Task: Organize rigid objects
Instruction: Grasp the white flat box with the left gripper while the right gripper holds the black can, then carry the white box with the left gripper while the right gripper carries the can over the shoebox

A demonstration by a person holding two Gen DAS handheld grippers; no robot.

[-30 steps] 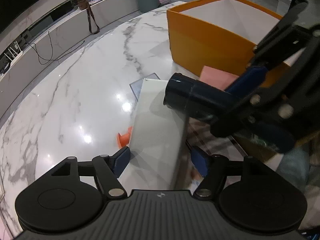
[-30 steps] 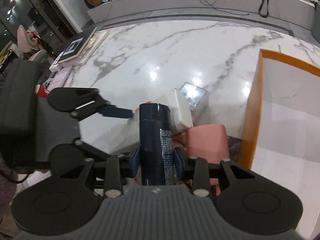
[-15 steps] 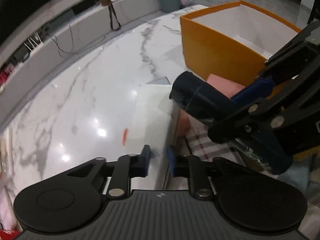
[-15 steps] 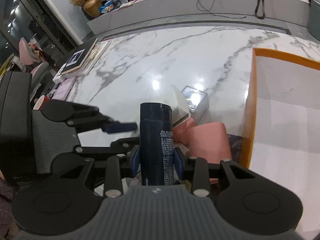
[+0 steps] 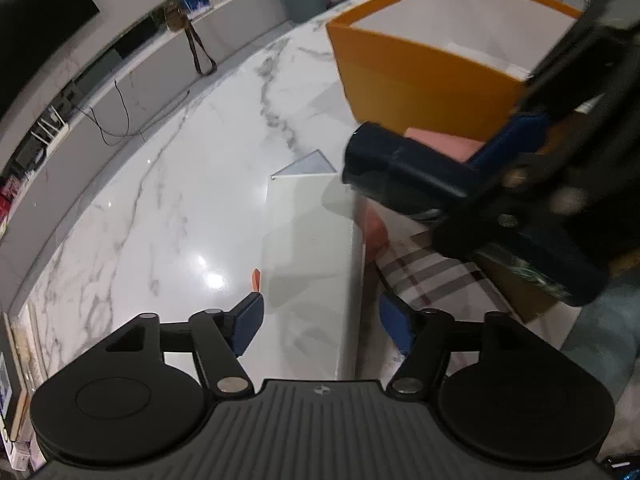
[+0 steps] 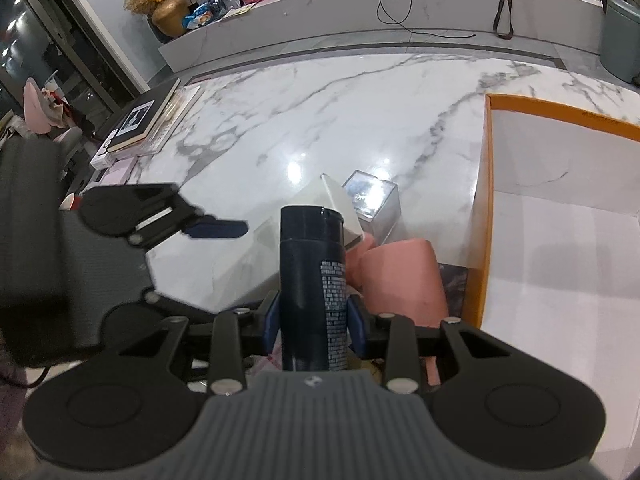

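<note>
A long white box point(image 5: 312, 240) lies on the marble table point(image 5: 180, 200), running away from me between the pads of my left gripper point(image 5: 320, 322). Its jaws are opening and neither pad presses on the box. My right gripper point(image 6: 314, 324) is shut on a dark blue spray can point(image 6: 310, 264), which points forward over the white box point(image 6: 340, 204). The same can point(image 5: 400, 168) enters the left wrist view from the right. An open orange box point(image 5: 420, 72) with a white inside stands beyond, to the right.
A pink roll point(image 6: 400, 276) and a clear cube case point(image 6: 374, 196) lie between the white box and the orange box point(image 6: 486, 200). Plaid cloth point(image 5: 432, 276) lies to the right, a small orange piece point(image 5: 255, 279) to the left. Books point(image 6: 144, 120) are stacked at the far left edge.
The left gripper's jaws, wide a second ago, were pinched nearly together half a second ago and are now spread around the white box again. The right gripper kept its hold on the can.
</note>
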